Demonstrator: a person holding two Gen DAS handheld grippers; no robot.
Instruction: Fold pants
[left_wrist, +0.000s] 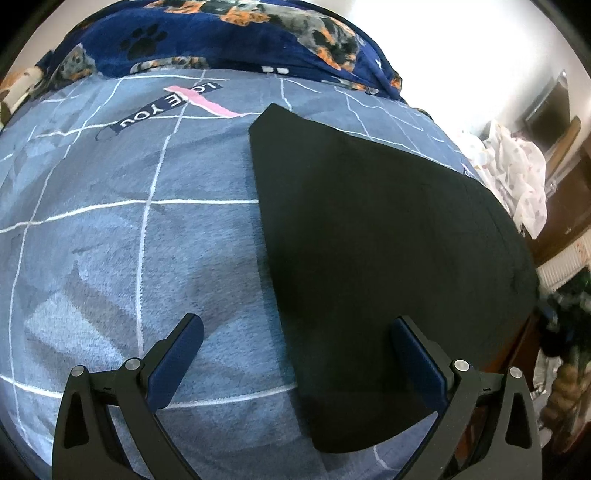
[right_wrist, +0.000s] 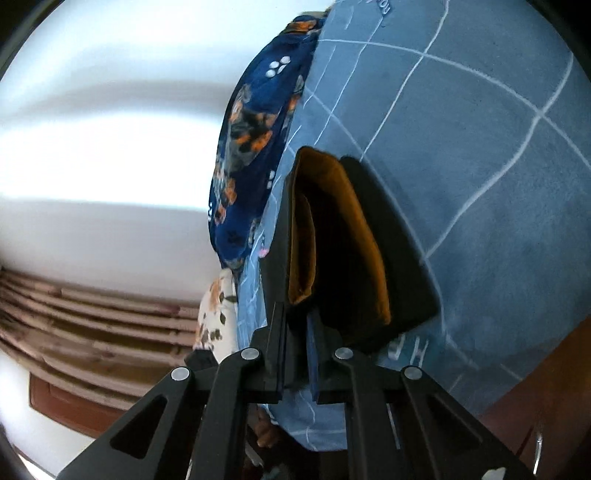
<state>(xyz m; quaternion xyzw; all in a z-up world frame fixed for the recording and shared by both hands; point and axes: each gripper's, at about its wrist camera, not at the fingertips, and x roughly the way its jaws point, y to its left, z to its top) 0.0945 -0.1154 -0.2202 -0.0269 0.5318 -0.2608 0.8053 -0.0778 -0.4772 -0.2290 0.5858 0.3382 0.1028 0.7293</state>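
The black pants (left_wrist: 369, 240) lie folded flat on the blue checked bedspread (left_wrist: 110, 240) in the left wrist view, right of centre. My left gripper (left_wrist: 295, 332) is open and empty above them; its right finger (left_wrist: 417, 354) hangs over the pants, its left finger (left_wrist: 177, 354) over the bedspread. In the right wrist view my right gripper (right_wrist: 295, 325) is shut on an edge of the pants (right_wrist: 399, 266). The folded layers gape and show an orange-brown lining (right_wrist: 354, 229).
A dark blue dog-print blanket (left_wrist: 229, 37) lies bunched along the far side of the bed; it also shows in the right wrist view (right_wrist: 255, 140). White patterned cloth (left_wrist: 517, 177) and dark wooden furniture (left_wrist: 561, 206) stand beyond the bed's right edge.
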